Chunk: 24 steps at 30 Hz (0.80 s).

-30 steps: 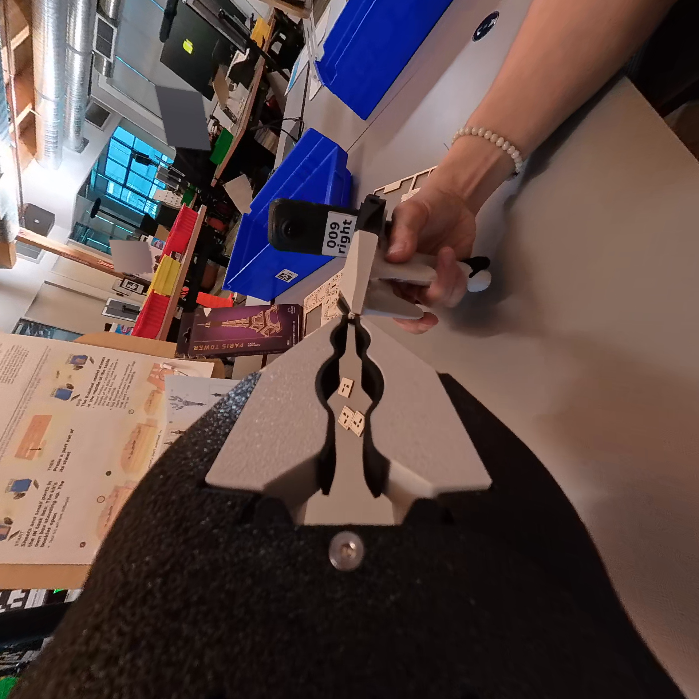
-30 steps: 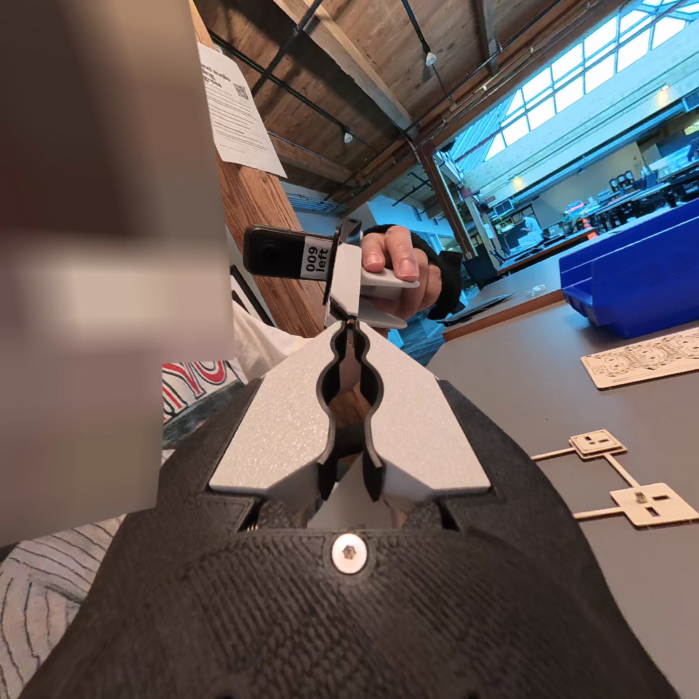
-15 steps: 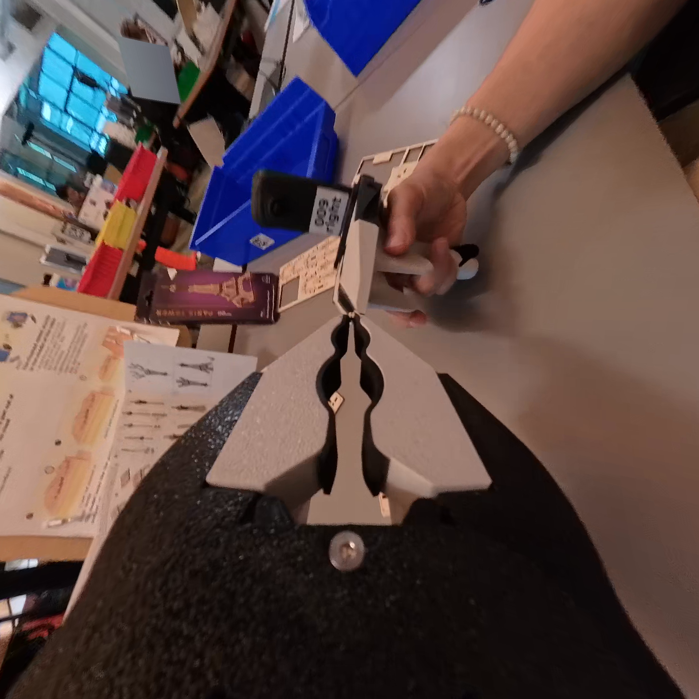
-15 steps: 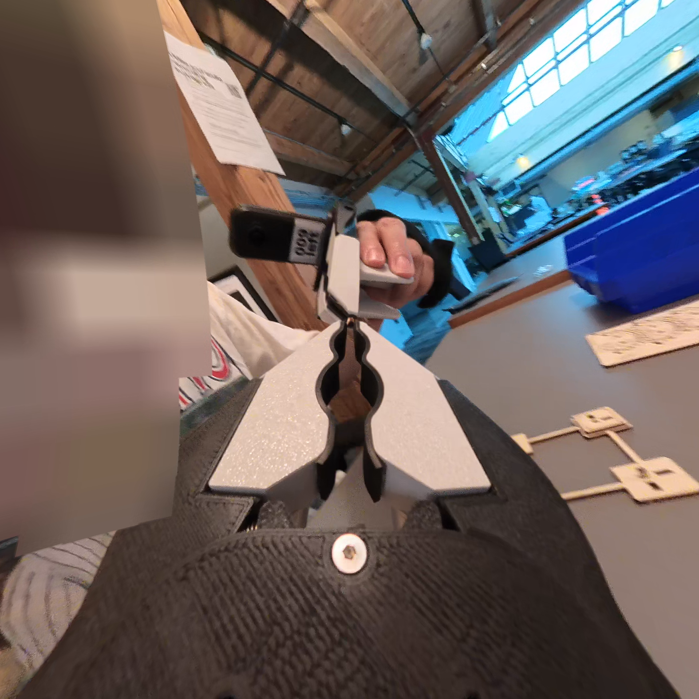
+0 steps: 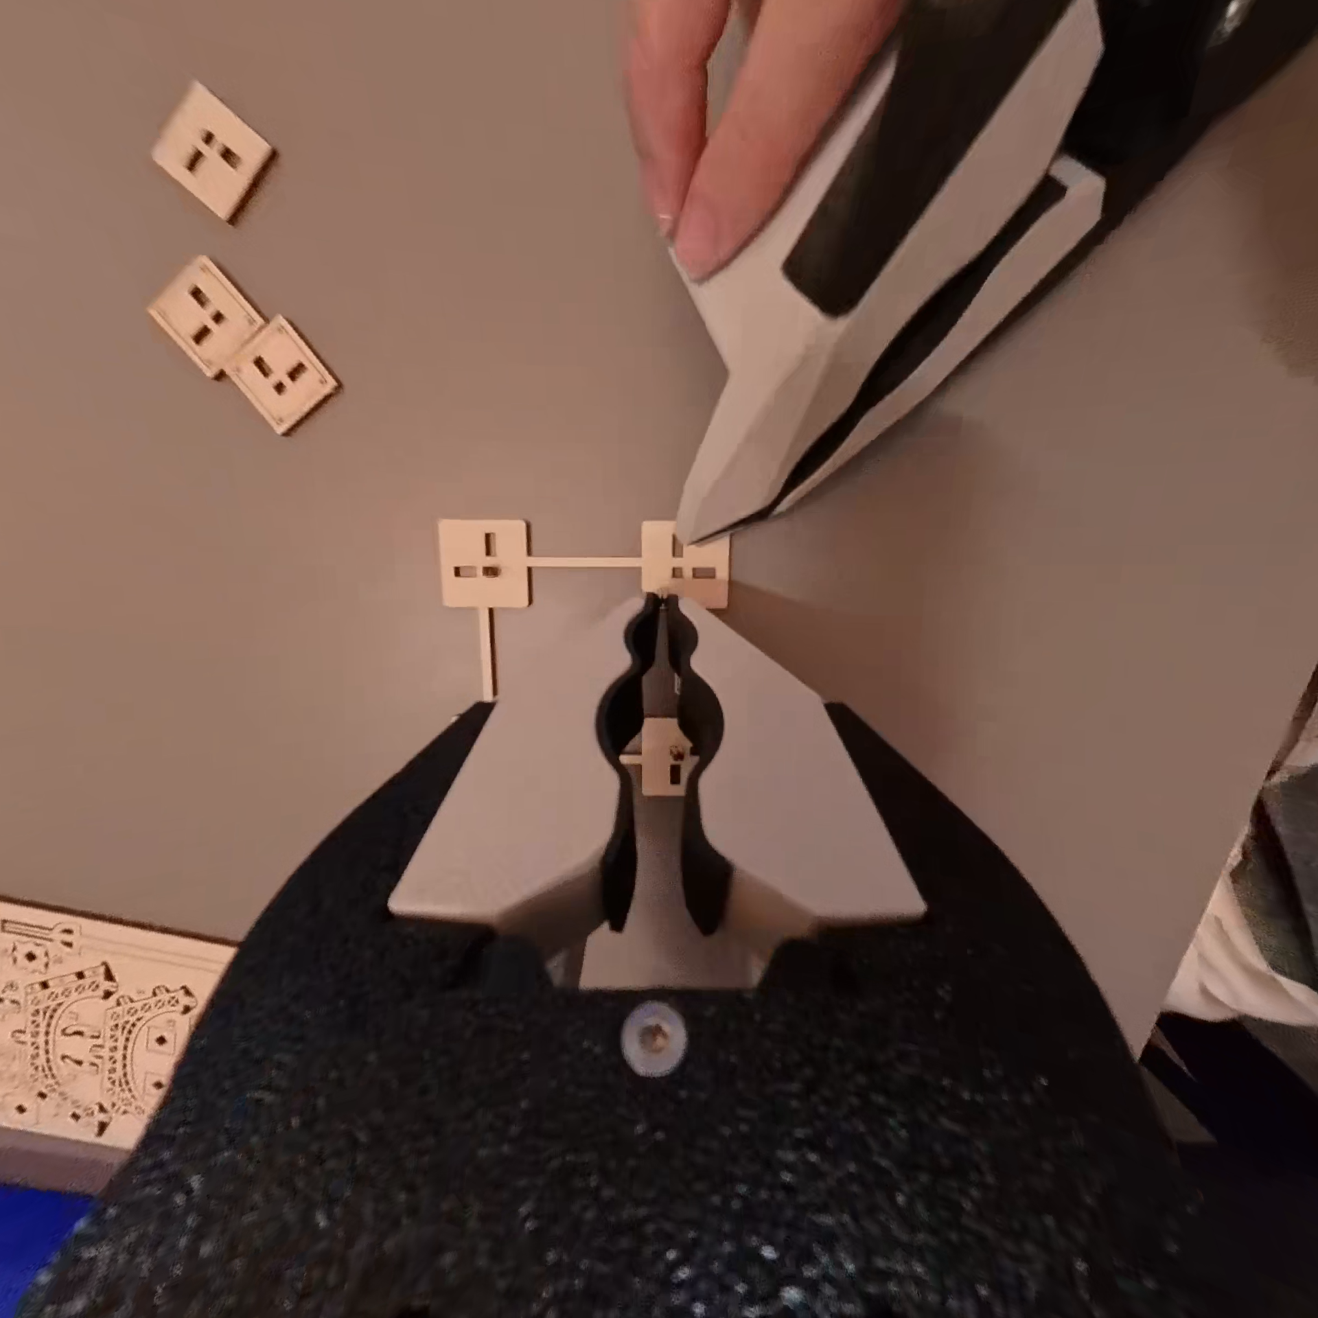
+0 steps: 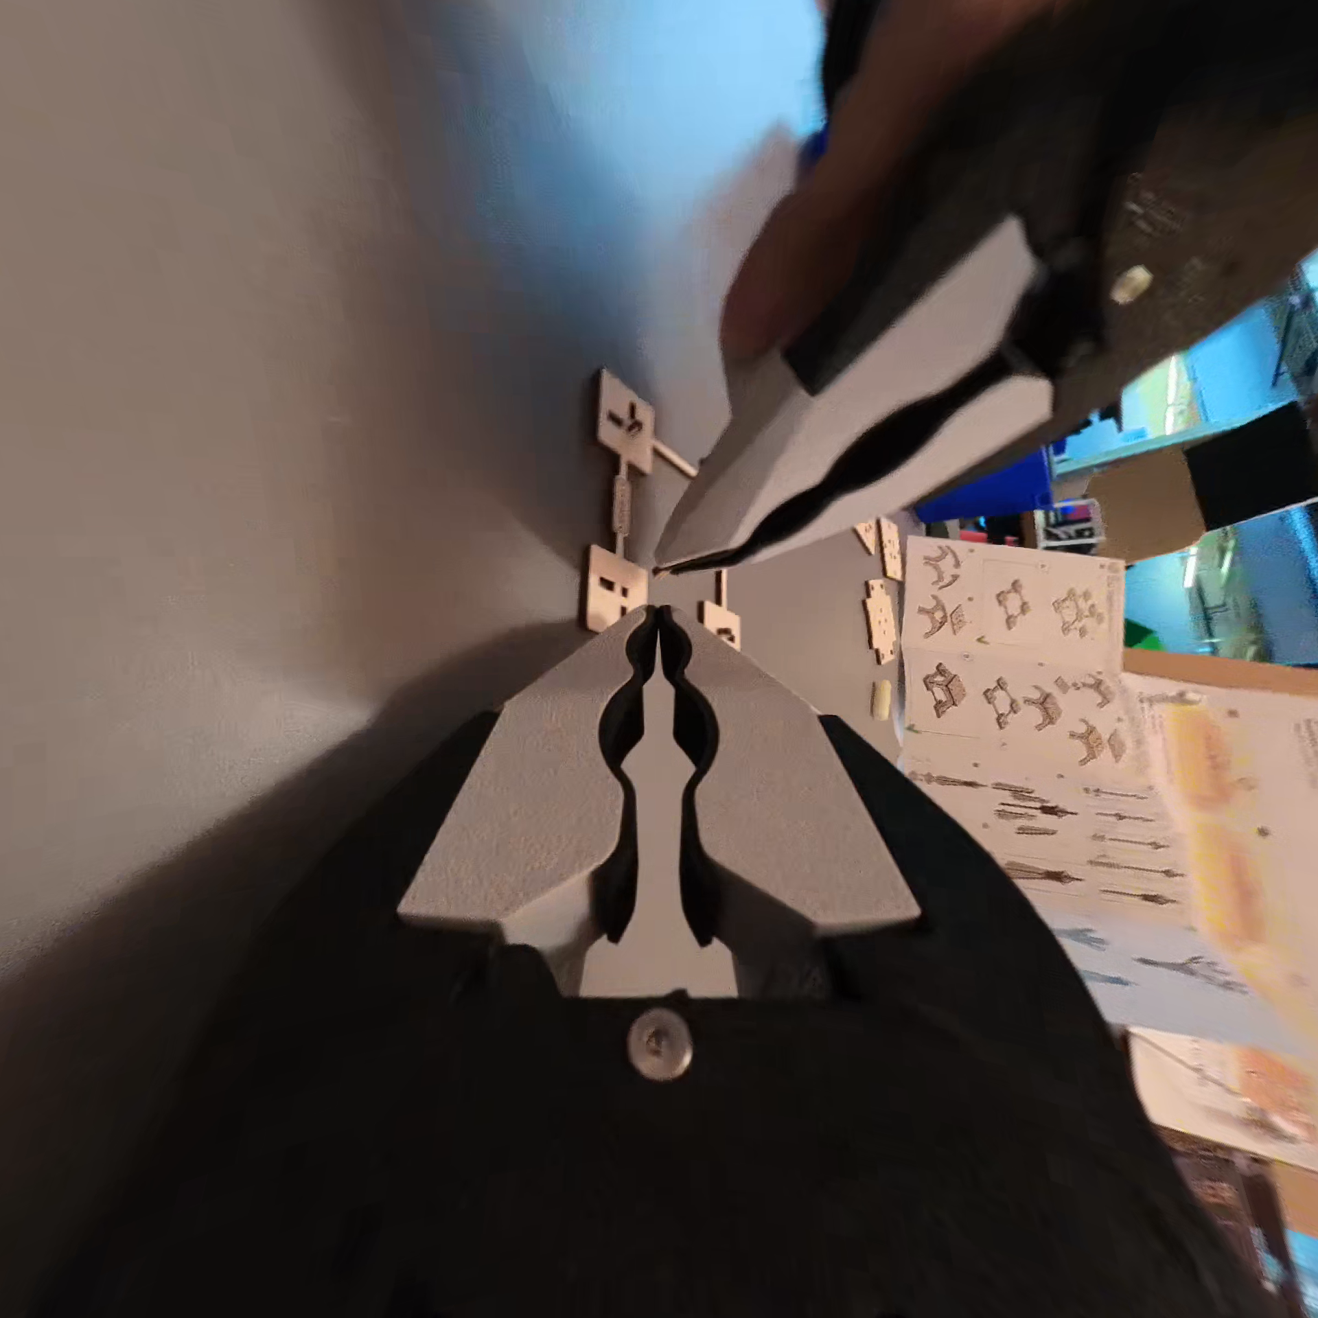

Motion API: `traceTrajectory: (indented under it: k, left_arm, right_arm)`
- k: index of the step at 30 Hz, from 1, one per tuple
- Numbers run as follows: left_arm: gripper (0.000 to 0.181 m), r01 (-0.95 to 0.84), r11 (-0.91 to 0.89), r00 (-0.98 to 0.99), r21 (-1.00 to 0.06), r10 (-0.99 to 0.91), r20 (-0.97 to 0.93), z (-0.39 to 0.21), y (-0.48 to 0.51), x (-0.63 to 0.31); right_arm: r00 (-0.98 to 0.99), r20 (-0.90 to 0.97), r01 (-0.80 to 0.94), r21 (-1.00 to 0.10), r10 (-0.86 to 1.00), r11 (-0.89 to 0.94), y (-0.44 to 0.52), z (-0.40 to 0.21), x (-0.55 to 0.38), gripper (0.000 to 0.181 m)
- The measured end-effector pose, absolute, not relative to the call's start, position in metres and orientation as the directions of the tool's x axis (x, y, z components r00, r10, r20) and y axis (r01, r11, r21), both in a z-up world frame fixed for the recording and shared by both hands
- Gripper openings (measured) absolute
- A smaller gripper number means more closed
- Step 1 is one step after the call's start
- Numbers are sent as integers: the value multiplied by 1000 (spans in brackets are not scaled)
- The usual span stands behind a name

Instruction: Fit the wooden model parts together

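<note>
On the grey table (image 5: 927,642) lies a wooden frame (image 5: 585,563) of slotted squares joined by thin strips. Both grippers meet at one square, the left gripper (image 5: 665,603) and right gripper (image 6: 657,612) each with fingers pressed together, tips touching it. Three loose squares (image 5: 242,342) lie well apart; instruction sheets (image 6: 1034,713) sit nearby.

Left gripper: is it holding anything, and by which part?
Cannot be told. The left gripper is shut, with its tips at the near edge of a wooden square; whether they pinch that edge is hidden.
</note>
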<state>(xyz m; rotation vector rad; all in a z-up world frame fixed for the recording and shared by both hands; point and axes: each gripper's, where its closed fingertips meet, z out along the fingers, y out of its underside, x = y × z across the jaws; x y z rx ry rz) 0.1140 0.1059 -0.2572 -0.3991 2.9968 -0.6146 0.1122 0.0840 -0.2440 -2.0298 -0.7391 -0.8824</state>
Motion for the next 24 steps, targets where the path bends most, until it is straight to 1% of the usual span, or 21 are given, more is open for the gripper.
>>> traceTrajectory:
  k: [1, 6, 16, 24]
  left_arm:
    - [0, -235, 894, -968, -381, -252, 5, -259, 105, 112]
    - [0, -247, 896, -966, -369, -258, 19, -259, 103, 113]
    - [0, -280, 902, -959, -328, -275, 65, -264, 102, 110]
    - [0, -172, 951, -984, -256, -179, -6, -264, 104, 107]
  right_arm:
    - [569, 793, 750, -394, 216, -531, 85, -248, 111, 0]
    - [556, 796, 745, -351, 237, -568, 84, -255, 116, 0]
    - [586, 777, 736, -393, 229, -551, 87, -255, 112, 0]
    - [591, 774, 738, -405, 228, -540, 90, -255, 110, 0]
